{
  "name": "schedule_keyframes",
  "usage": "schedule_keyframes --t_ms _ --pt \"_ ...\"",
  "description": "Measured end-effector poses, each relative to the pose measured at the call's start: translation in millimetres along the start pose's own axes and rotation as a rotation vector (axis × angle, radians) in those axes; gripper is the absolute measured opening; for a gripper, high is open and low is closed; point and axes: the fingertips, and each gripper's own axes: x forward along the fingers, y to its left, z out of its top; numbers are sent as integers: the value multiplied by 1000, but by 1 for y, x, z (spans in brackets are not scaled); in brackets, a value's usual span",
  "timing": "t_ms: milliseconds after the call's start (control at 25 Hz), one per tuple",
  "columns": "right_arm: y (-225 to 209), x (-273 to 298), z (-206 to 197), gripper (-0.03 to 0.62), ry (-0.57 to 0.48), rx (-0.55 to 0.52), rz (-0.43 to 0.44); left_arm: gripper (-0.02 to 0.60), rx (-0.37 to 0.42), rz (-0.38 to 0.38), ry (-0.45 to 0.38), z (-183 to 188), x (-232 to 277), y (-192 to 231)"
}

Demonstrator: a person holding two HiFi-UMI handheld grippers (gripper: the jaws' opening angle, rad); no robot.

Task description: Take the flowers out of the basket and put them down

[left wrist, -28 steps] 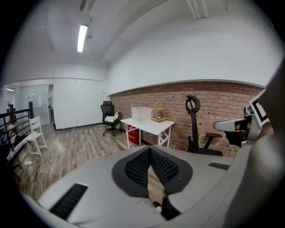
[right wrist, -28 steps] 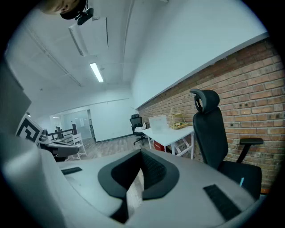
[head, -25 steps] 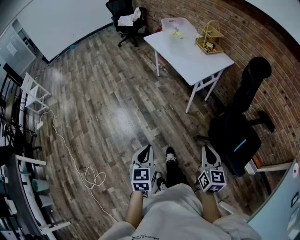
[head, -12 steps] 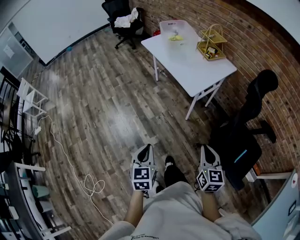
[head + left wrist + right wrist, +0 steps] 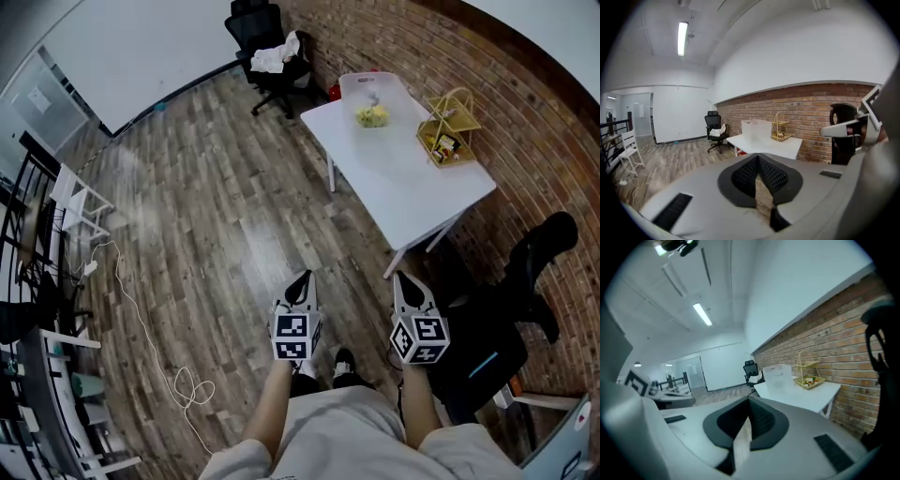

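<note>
A white table [image 5: 403, 178] stands by the brick wall, ahead and to the right. On it are a yellow wire basket [image 5: 448, 127] with small colourful things inside and a white bin [image 5: 370, 89]. A yellow-green bunch [image 5: 372, 115] lies at the bin; I cannot tell whether it is inside. My left gripper [image 5: 302, 277] and right gripper [image 5: 401, 277] hang side by side over the floor, well short of the table, both shut and empty. The left gripper view shows the wire basket [image 5: 780, 129] beyond its jaws; the right gripper view shows the wire basket [image 5: 808, 373] beyond its own.
A black office chair [image 5: 506, 328] stands close on my right, next to the table's near end. Another black chair [image 5: 272, 42] with white cloth on it is at the far wall. A white cable [image 5: 141, 319] runs across the wood floor at left, near a white rack [image 5: 70, 197].
The view has shifted: the table and basket now sit further right and lower in the picture. Both grippers have risen a little in the view and stay shut.
</note>
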Motion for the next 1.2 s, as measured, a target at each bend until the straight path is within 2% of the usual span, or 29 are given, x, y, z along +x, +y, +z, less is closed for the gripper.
schedule_keyframes --t_ms 80,160,200,280,360,400,480,640,760,880,1080,1200 --pt "-1 36 49 18 -65 -1 25 23 42 0 -30 33 35 1" --pt "1 68 99 18 -114 -57 37 23 75 -15 -80 78 59 -2" --pt "1 81 118 18 -111 -91 42 23 67 -26 -109 100 68 -4" --pt "-5 100 135 18 -52 -132 28 23 -26 -20 -163 138 84 0" --pt "-17 102 127 18 4 -71 -41 23 -151 12 -189 159 93 10" --pt "-22 99 116 18 4 -15 -77 23 -192 16 -187 161 93 11" --pt "-23 97 93 18 -25 51 -115 23 -218 -2 -164 150 86 6" --pt "-20 115 70 18 2 4 -134 23 -196 -46 -109 115 85 5" --pt "-31 131 79 18 -18 4 -166 23 -216 -74 -125 119 108 14" --pt "-31 151 90 18 -15 -19 -175 23 -172 -96 -109 124 133 29" --pt "-39 181 129 18 -28 -57 -226 23 -184 -132 -79 144 184 63" --pt "-53 195 140 18 -33 -36 -278 22 -155 -171 -77 159 211 70"
